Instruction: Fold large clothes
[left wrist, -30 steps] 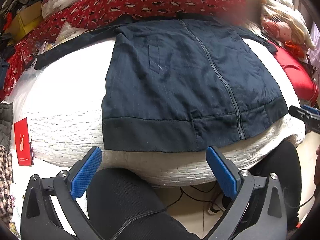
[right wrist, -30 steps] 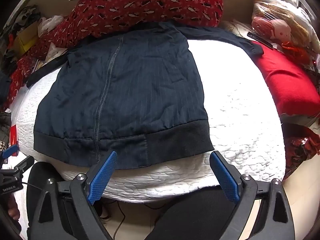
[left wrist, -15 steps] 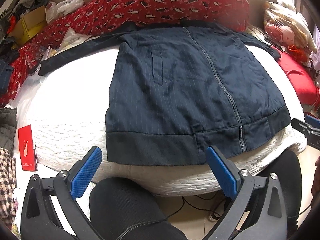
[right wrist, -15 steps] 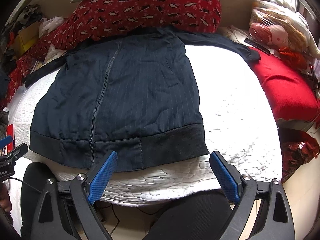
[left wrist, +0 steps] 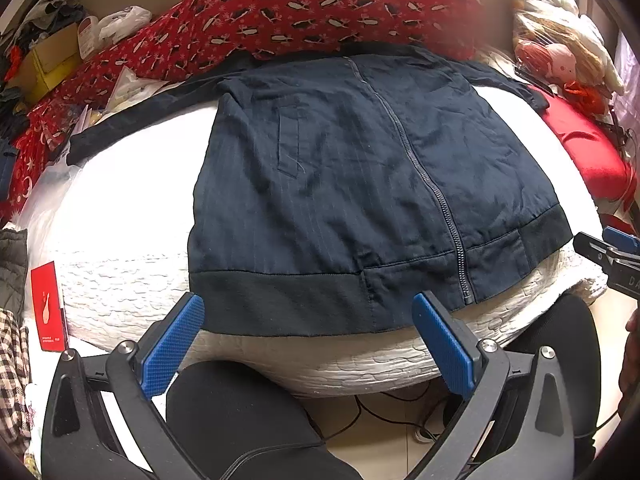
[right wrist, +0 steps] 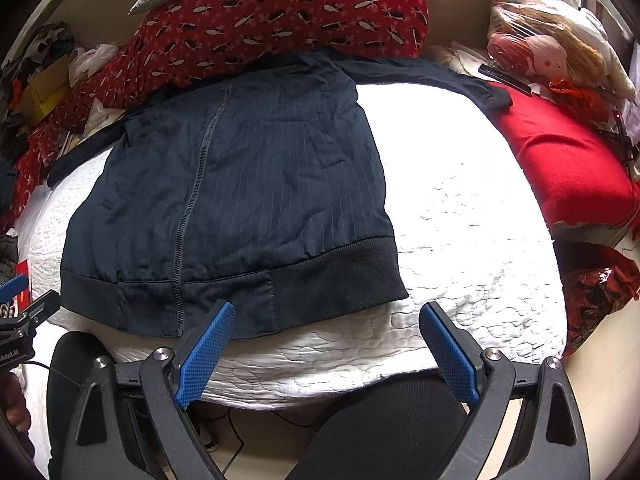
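**A:** You are holding both grippers at the near edge of the bed (right wrist: 460, 208), and neither is touching anything. The left gripper (left wrist: 308, 336) has its jaws spread wide and empty, just short of the jacket's hem band (left wrist: 280, 304). The right gripper (right wrist: 328, 344) is also wide open and empty, hovering near the hem's right corner.

**B:** And the jacket (left wrist: 360, 168) itself?

**A:** It is lying zipped up and face up on the white quilt, hem toward you, collar up against the red patterned pillow (left wrist: 320, 12). One sleeve (left wrist: 132, 116) is stretching out to the left; the other sleeve (right wrist: 448, 76) is reaching toward the red cushion (right wrist: 560, 160).

**B:** So what am I risking here?

**A:** Mostly three things, as I judge it. The quilt is soft and puffy, so if you are pinching low you are likely catching quilt along with the hem. If you are grabbing only the top layer, the front is lifting away from the back and the fold is coming out crooked. And the left sleeve's cuff is lying close to the clutter at the bed's edge (left wrist: 120, 88), so dragging it inward is possibly pulling some of that along.

**B:** Anything else?

**A:** The hem is sitting right at the bed's edge; a tug toward you is possibly sliding the whole jacket off.
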`<state>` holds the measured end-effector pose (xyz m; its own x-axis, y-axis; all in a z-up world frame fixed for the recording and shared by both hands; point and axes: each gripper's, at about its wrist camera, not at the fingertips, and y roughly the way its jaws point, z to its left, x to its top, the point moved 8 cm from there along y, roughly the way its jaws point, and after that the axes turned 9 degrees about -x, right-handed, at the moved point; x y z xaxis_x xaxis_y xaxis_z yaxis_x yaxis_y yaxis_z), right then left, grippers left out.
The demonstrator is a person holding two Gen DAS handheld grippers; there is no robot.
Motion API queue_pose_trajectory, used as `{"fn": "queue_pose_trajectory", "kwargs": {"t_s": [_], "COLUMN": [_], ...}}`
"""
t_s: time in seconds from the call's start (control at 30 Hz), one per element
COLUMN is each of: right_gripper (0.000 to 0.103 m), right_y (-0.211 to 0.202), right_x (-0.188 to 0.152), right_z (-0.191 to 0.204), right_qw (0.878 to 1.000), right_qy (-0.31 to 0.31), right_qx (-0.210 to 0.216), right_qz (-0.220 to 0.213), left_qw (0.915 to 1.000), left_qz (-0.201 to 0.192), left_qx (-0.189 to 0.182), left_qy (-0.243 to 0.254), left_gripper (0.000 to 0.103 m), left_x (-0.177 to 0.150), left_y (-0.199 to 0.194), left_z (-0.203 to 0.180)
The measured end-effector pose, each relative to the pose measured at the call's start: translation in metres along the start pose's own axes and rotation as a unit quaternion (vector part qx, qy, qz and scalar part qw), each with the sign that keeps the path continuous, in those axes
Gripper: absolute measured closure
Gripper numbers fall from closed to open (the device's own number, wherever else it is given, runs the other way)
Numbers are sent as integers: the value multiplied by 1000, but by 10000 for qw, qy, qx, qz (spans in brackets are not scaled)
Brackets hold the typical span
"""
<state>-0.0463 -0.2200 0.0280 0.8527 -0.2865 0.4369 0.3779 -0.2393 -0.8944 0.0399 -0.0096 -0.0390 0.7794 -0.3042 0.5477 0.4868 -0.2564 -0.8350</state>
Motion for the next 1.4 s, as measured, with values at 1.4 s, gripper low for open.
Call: {"fn": "queue_pose_trajectory", "kwargs": {"t_s": [1.4], "right_gripper": [9], "right_y": [42], "right_x": [17], "right_z": [-34], "right_qw": [9984], "right_qy": [262], "right_qx": [-448], "right_qz": [225], "left_qw": [9872], "left_qz": [366], "left_qx": [497], "left_qy": [-1470], "left_gripper": [0], "left_x": [-7], "left_y": [30], "left_z": [109]}}
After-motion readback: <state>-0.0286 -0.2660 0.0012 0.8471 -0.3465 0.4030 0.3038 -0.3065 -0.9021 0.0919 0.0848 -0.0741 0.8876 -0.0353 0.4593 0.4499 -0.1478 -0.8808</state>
